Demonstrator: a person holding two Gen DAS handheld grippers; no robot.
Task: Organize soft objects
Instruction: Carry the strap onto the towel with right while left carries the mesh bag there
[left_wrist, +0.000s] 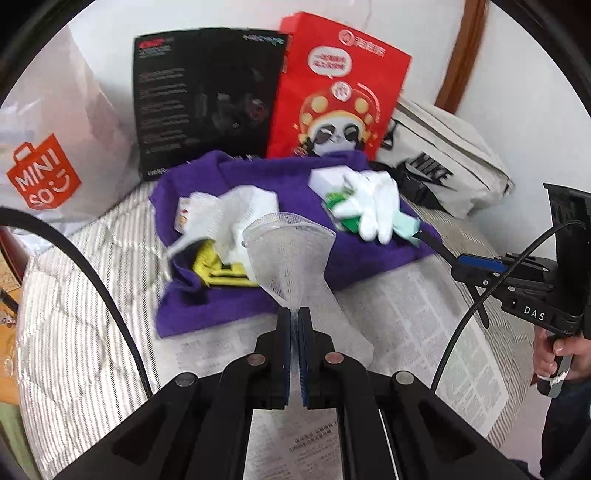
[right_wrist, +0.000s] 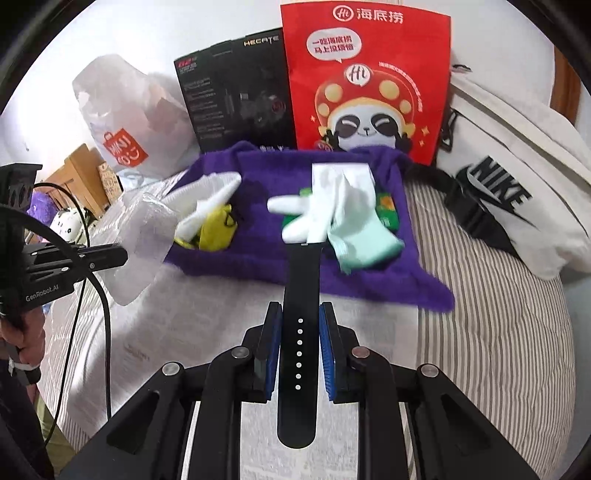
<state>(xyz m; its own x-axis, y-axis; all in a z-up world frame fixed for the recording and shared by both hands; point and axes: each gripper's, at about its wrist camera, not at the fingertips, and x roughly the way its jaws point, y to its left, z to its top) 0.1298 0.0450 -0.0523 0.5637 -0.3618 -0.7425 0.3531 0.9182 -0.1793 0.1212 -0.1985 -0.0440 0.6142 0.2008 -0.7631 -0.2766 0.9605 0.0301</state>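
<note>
A purple towel (left_wrist: 258, 306) (right_wrist: 332, 269) lies on the bed with soft items on it. My left gripper (left_wrist: 294, 317) is shut on a white mesh sleeve (left_wrist: 291, 254), held up over the towel's near edge; it also shows in the right wrist view (right_wrist: 144, 236). My right gripper (right_wrist: 300, 314) is shut on a black perforated strap (right_wrist: 301, 332) that reaches toward the white glove (right_wrist: 332, 206) (left_wrist: 373, 206). A mint sock (right_wrist: 365, 243), green packets (right_wrist: 388, 210), a white cloth (left_wrist: 236, 218) and a yellow item (right_wrist: 218, 229) (left_wrist: 218, 269) lie on the towel.
Against the wall stand a black box (left_wrist: 207, 96), a red panda bag (right_wrist: 369, 81), a white Nike bag (right_wrist: 509, 192) and a Miniso plastic bag (left_wrist: 44, 173). Newspaper (left_wrist: 424, 317) covers the striped bedding (right_wrist: 498, 332).
</note>
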